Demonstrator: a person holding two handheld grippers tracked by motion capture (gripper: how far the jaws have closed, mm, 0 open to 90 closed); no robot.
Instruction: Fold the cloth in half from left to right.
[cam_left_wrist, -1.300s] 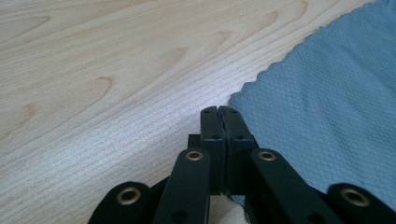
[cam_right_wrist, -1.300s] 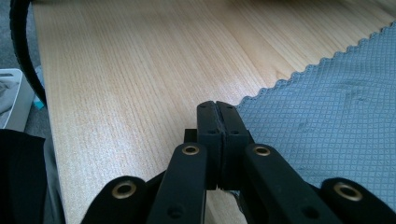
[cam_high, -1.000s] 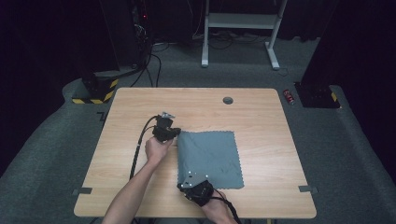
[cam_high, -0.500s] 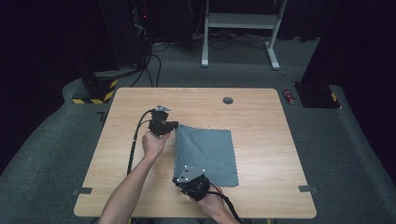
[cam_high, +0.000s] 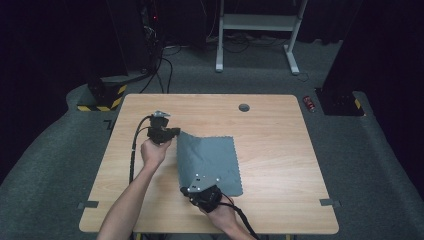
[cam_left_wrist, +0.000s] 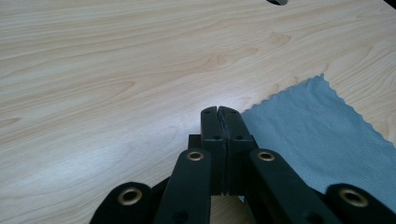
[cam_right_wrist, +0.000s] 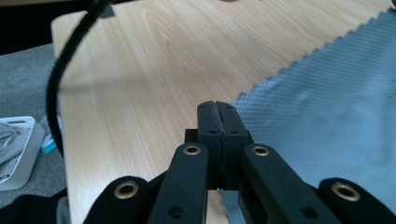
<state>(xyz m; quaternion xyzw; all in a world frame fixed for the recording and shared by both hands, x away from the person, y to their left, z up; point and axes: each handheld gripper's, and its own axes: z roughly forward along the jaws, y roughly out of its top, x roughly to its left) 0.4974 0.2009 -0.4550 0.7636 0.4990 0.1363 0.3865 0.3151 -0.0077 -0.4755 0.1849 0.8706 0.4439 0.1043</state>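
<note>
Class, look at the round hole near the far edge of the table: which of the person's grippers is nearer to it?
Left. The left gripper grips the cloth's far corner, closer to the hole; the right gripper grips the near corner.

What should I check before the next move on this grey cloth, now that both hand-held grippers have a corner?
1. Left hand-held gripper shut on the far left corner of the grey zigzag-edged cloth: ok, jaws closed with cloth edge between them.
2. Right hand-held gripper shut on the near left corner: ok, jaws closed at the cloth's edge.
3. Left edge lifted off the light wooden table: ok, it stands up between the grippers.
4. Right half of the cloth lying flat: ok.
5. Fold path to the right free of objects: ok.
6. Black cable away from the cloth: ok, it trails left.
</note>
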